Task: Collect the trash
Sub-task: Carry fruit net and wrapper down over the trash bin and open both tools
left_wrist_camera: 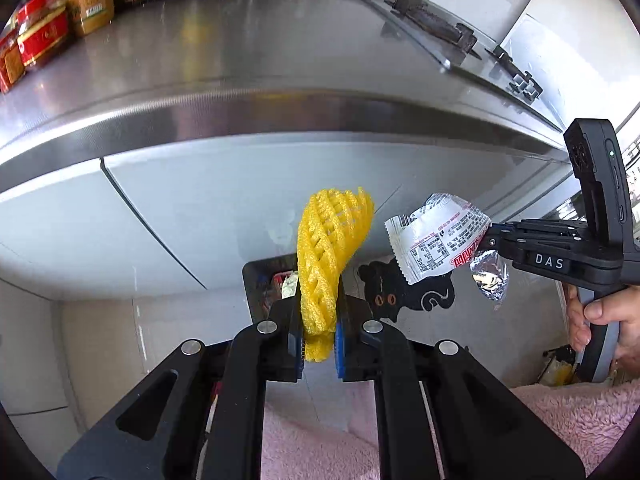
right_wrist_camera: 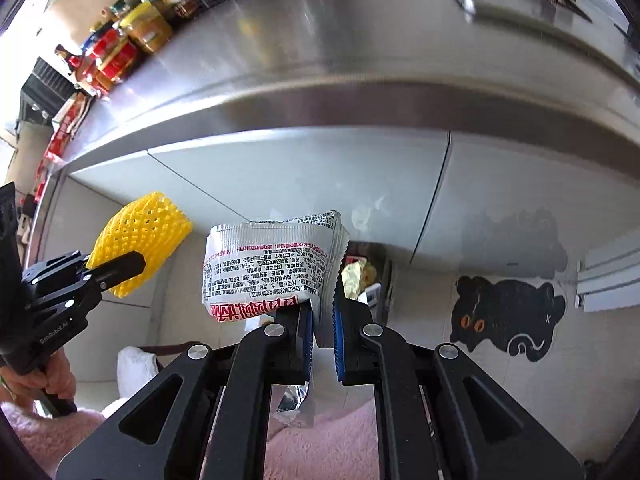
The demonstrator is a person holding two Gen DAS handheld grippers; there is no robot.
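Note:
My left gripper (left_wrist_camera: 319, 312) is shut on a yellow foam fruit net (left_wrist_camera: 330, 248), which stands up between its jaws in front of the counter. The net and the left gripper (right_wrist_camera: 120, 268) also show at the left of the right wrist view, with the net (right_wrist_camera: 140, 236) sticking up. My right gripper (right_wrist_camera: 322, 320) is shut on a silver printed snack wrapper (right_wrist_camera: 272, 268). In the left wrist view that right gripper (left_wrist_camera: 486, 242) holds the wrapper (left_wrist_camera: 436, 240) at the right. A black trash bin (left_wrist_camera: 266, 284) with rubbish inside sits on the floor below both, and shows partly in the right wrist view (right_wrist_camera: 372, 276).
A stainless steel counter (left_wrist_camera: 240, 80) runs above, with jars and sauce bottles (left_wrist_camera: 60, 20) at its far left and a gas hob (left_wrist_camera: 440, 28) at the right. White cabinet doors (left_wrist_camera: 200, 200) lie below. A black cat floor sticker (right_wrist_camera: 508, 316) is right of the bin.

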